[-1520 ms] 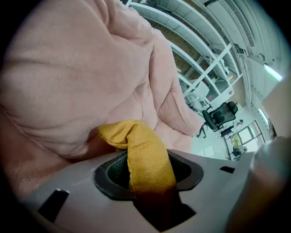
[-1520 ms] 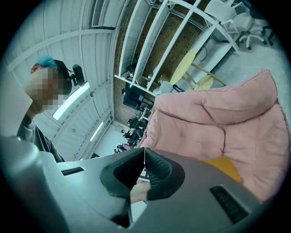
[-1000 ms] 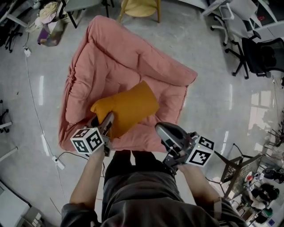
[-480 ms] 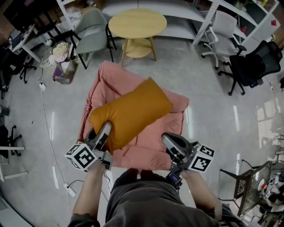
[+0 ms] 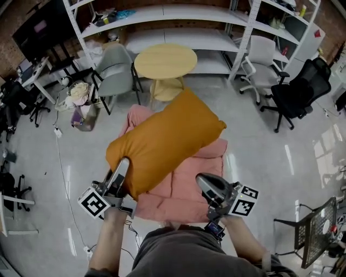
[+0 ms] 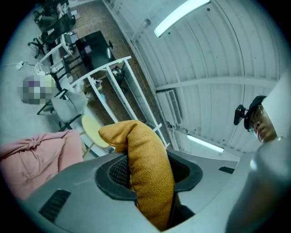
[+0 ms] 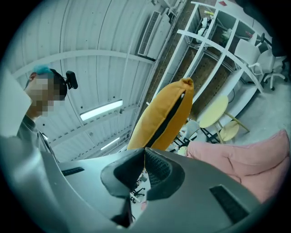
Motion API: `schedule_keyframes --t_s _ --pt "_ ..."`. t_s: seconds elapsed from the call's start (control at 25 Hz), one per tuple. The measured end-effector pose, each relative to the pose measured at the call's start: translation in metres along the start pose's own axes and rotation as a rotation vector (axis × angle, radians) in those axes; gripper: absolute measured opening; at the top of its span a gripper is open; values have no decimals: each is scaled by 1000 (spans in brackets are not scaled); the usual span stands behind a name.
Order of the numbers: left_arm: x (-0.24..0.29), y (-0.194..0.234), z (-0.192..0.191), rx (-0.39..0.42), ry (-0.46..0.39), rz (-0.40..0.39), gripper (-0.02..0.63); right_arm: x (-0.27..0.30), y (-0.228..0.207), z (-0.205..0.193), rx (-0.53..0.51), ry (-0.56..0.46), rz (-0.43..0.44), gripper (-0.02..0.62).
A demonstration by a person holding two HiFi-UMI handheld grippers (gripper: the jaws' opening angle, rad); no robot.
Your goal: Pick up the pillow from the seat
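Note:
The orange pillow (image 5: pixel 162 140) hangs in the air above the pink padded seat (image 5: pixel 184 186), clear of it. My left gripper (image 5: pixel 121 170) is shut on the pillow's near left corner; in the left gripper view the orange fabric (image 6: pixel 148 173) is pinched between the two dark pads, with the seat (image 6: pixel 36 154) low at the left. My right gripper (image 5: pixel 208 186) hovers over the seat's near right edge, shut with nothing in it. In the right gripper view its pads (image 7: pixel 154 170) meet, and the pillow (image 7: pixel 163 118) stands edge-on beyond them, above the seat (image 7: pixel 245 159).
Behind the seat stand a round wooden table (image 5: pixel 165 59), a grey-green chair (image 5: pixel 116 70) and white shelving (image 5: pixel 162 13). A white office chair (image 5: pixel 259 59) and a black one (image 5: pixel 297 89) are at the right. A bag of clutter (image 5: pixel 81 103) and a floor cable (image 5: pixel 59 157) lie left.
The left gripper has raised the pillow well above the seat. The head view has tilted up, bringing the table, chairs and shelving into sight. The right gripper stays shut and empty.

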State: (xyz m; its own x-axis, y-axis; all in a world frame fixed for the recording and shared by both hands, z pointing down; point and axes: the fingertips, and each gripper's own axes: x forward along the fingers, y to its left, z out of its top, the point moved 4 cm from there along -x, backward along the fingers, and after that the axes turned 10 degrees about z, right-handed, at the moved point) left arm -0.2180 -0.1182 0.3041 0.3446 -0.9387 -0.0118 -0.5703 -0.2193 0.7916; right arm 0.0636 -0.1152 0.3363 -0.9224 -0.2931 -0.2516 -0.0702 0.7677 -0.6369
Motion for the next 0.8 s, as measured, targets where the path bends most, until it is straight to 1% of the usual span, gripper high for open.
schedule_keyframes --t_s 0.04,0.16,0.32,0.64,0.8 --pt "-3 -1 0 -16 -7 -14 186 0 3 -2 -5 -2 2 15" --pt "-8 -7 3 -31 -11 -50 186 3 15 -3 -22 -8 9 15" --pt "-16 -13 7 -60 -19 -77 186 8 31 1 -35 -6 19 15" --pt "-39 -8 -10 -118 -57 -74 186 -1 41 -6 -38 14 41 15" --pt "-43 -11 -16 -119 -68 -64 186 -5 45 -6 -39 22 51 15"
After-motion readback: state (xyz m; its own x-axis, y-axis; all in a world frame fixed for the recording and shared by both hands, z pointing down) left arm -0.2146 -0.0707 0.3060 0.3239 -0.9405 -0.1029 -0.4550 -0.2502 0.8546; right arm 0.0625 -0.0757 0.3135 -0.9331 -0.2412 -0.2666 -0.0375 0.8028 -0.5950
